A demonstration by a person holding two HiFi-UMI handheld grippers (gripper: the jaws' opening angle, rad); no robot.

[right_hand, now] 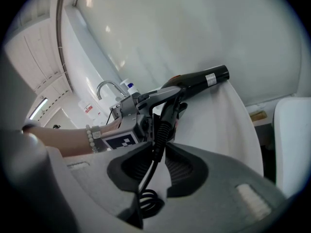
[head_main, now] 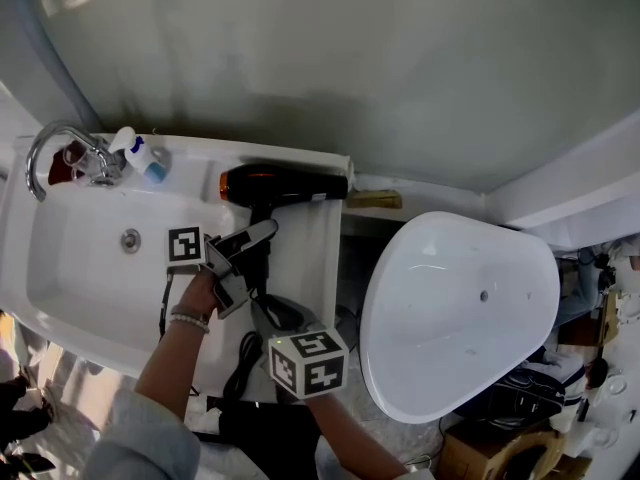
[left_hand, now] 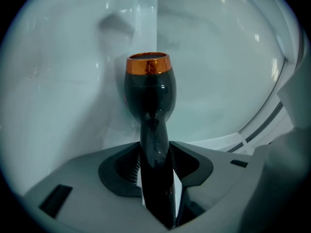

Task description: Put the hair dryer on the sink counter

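A black hair dryer (head_main: 285, 185) with an orange end lies across the white counter (head_main: 315, 258) at mid-frame, just right of the sink bowl (head_main: 70, 268). The left tongs (head_main: 252, 263) clasp its downward-pointing handle. The right tongs (head_main: 290, 318) sit just below, by the black cord (head_main: 245, 353). A tap (head_main: 55, 148) and a white bottle (head_main: 140, 155) stand at upper left.

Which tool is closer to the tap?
Left. The left tool holds the hair dryer by its handle just right of the basin, nearer the tap; the right tool is farther away, down by the cord.
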